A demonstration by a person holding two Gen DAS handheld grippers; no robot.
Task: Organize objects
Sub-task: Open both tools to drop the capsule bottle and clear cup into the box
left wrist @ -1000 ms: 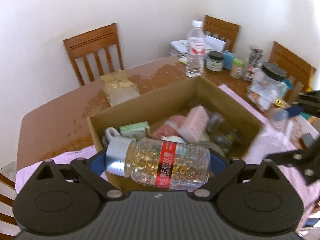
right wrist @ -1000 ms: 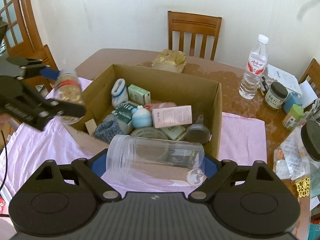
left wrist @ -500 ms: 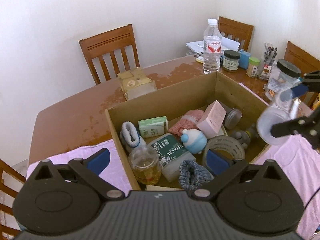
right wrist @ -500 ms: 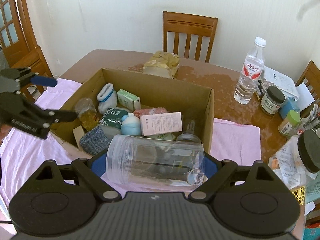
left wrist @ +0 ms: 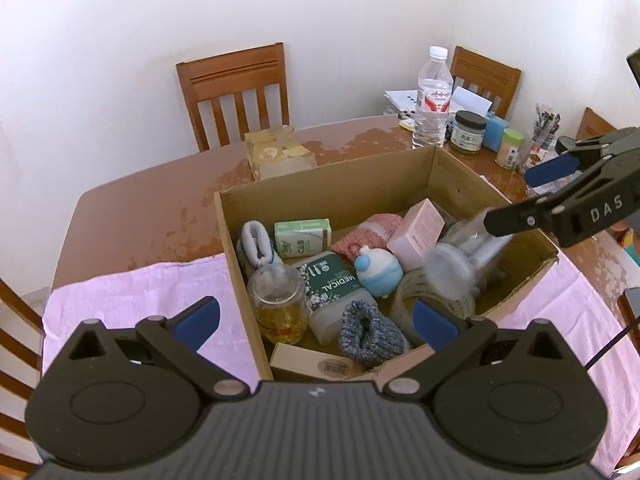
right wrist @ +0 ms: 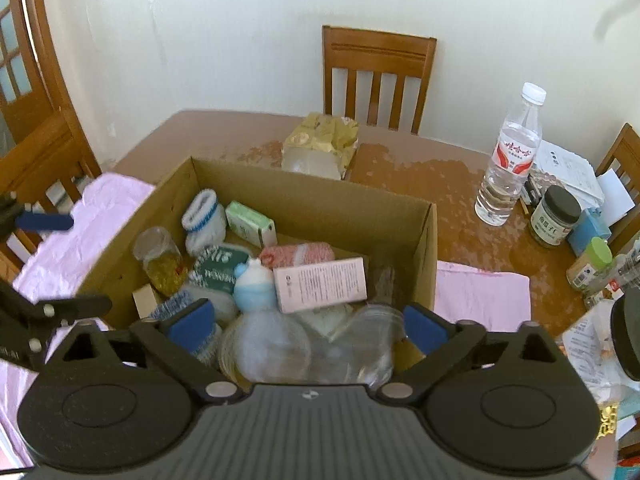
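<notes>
Box interior: brown cardboard box crowded; upright capsule jar, blue knitted sock, blurred clear plastic jar fill the near side.
Free room: pink cloth left of box.
Far table: clear water bottle, dark-lidded jar stand clustered.

The cardboard box was matt brown, and the counter beneath it was glossy wood with worn, patchy varnish, partly covered by a thin pink cloth that lay wrinkled. Inside, a clear plastic jar looked smooth and shiny beside a rough blue knitted sock. The left gripper was matt black plastic with smooth blue pads.
</notes>
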